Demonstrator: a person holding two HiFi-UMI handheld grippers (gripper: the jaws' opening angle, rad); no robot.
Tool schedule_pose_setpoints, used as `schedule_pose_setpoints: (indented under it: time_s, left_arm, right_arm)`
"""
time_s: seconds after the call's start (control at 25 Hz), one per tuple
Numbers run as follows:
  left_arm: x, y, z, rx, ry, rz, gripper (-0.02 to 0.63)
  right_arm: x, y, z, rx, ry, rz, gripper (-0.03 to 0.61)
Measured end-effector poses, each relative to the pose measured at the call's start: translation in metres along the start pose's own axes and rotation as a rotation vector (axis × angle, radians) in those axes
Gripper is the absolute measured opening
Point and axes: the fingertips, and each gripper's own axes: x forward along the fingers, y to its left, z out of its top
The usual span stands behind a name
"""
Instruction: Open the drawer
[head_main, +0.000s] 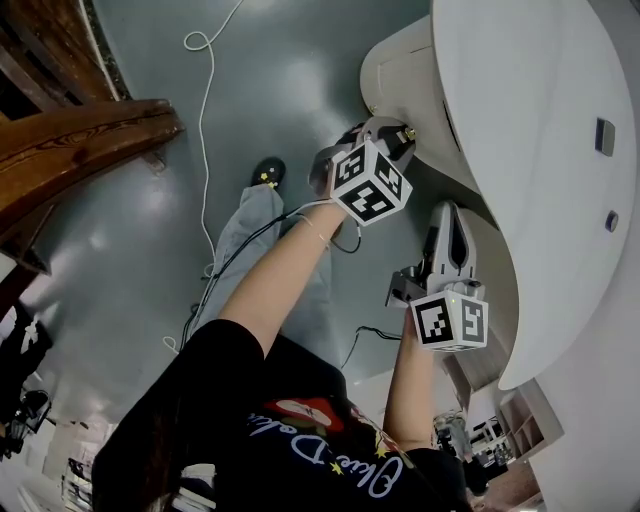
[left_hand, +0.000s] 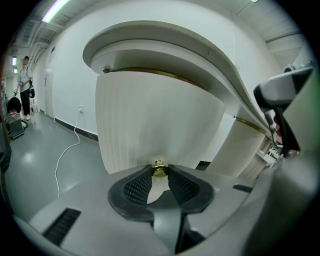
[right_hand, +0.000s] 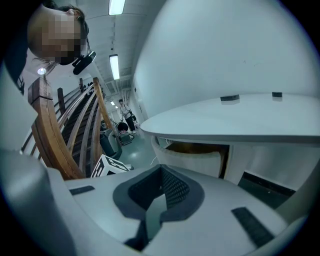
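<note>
A curved white drawer front (left_hand: 150, 120) sits under the rounded white desk top (left_hand: 200, 45). Its small brass knob (left_hand: 159, 169) is pinched between the dark pads of my left gripper (left_hand: 159, 172), which is shut on it. In the head view the left gripper (head_main: 398, 135) is at the drawer (head_main: 400, 70), which stands out from the desk body. The right gripper view shows the drawer (right_hand: 190, 160) pulled out, with a brown inside behind its front. My right gripper (head_main: 452, 222) hangs beside the desk, apart from the drawer. Its jaws (right_hand: 162, 187) are shut with nothing between them.
A white cable (head_main: 205, 90) trails across the grey floor. A curved wooden railing (head_main: 70, 140) stands at the left. My shoe (head_main: 267, 173) is on the floor below the left gripper. A person (left_hand: 22, 75) stands far down the hall.
</note>
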Motion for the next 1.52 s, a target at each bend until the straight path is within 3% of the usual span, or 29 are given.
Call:
schedule_pose_setpoints:
  time_s: [1.52]
  left_arm:
    - [-0.04, -0.001, -0.032, 0.0, 0.038, -0.015, 0.101]
  right_arm:
    - [-0.009, 0.019, 0.013, 0.029, -0.025, -0.029, 0.0]
